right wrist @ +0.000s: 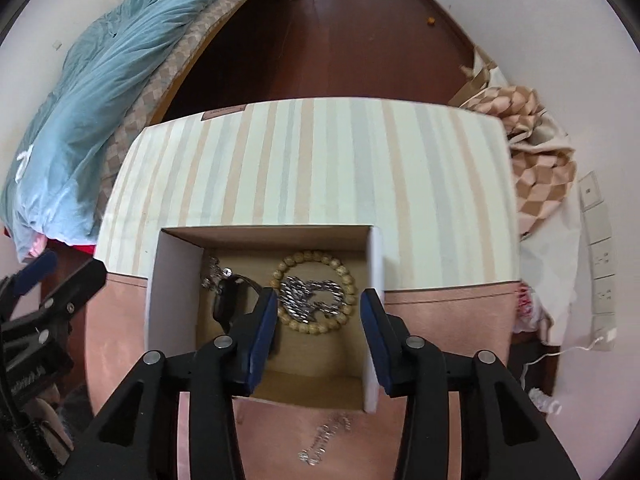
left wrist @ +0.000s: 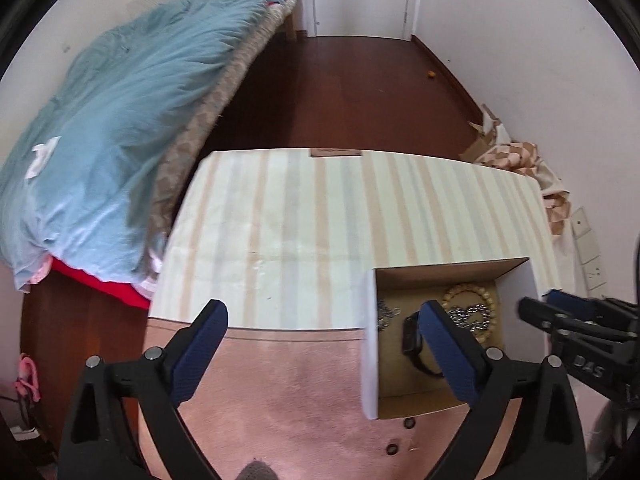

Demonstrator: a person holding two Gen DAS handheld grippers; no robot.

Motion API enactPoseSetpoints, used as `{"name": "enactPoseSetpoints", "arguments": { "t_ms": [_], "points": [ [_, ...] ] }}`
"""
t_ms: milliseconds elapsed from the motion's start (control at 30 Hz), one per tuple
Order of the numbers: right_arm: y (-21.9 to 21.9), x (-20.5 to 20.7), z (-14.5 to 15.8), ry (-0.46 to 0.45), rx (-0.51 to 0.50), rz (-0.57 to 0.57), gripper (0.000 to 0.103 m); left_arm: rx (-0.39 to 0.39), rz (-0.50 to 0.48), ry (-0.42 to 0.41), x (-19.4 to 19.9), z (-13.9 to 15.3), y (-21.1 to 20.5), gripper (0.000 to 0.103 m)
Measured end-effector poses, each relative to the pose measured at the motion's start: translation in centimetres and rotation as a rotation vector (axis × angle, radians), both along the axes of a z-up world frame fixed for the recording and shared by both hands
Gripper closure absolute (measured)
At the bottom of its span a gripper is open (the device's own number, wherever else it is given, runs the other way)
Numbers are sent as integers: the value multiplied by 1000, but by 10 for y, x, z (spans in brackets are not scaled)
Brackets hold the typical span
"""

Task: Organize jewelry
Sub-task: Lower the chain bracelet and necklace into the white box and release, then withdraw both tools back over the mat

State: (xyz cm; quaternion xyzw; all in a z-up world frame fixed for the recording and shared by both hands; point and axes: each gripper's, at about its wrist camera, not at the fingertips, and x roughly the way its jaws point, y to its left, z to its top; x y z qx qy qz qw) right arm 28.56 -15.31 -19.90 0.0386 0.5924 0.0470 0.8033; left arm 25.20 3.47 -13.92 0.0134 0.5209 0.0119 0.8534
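Observation:
An open white cardboard box [right wrist: 172, 280] sits on the table [right wrist: 320, 168]. Inside lie a wooden bead bracelet [right wrist: 348, 280], a silver chain [right wrist: 308, 296] on it, a black watch [right wrist: 228, 300] and a small silver piece [right wrist: 214, 274]. My right gripper [right wrist: 318, 332] is open and empty, just above the box's near part. My left gripper [left wrist: 324, 352] is open and empty to the left of the box [left wrist: 370, 340], its right finger over the watch [left wrist: 412, 334]. The bead bracelet [left wrist: 472, 294] and chain [left wrist: 472, 316] show there too. A thin silver chain [right wrist: 324, 436] lies on the pink cloth in front of the box.
The table has a striped cover and a pink cloth [left wrist: 280, 380] at the near side. A bed with a blue quilt [left wrist: 120, 100] stands to the left. Checked fabric [right wrist: 536, 160] is piled at the right by the wall. Dark wood floor [left wrist: 340, 92] lies beyond.

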Motion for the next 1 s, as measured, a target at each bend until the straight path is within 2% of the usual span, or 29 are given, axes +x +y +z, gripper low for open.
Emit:
{"name": "enactPoseSetpoints", "arguments": {
  "t_ms": [33, 100, 133, 267, 533, 867, 1000],
  "points": [
    [0, -6, 3, -15, -24, -1, 40, 7, 7, -6, -4, 0, 0, 4],
    [2, -14, 7, -30, -59, 2, 13, 12, 12, -19, -9, 0, 1, 1],
    [2, -20, 7, -35, -82, -1, 8, 14, 13, -26, -13, -1, 0, 1],
    [4, -38, 5, -51, -140, -1, 6, 22, 19, -13, -23, -9, -3, 1],
    [4, -60, 2, -51, -147, -7, 6, 7, 21, 12, -41, -17, -9, 1],
    [2, -85, 32, -127, -148, -33, 6, 54, 31, -56, -72, 13, -13, 1],
    [1, -101, 51, -169, -147, -41, 6, 46, 29, -75, -87, 29, -12, 1]
  ]
}}
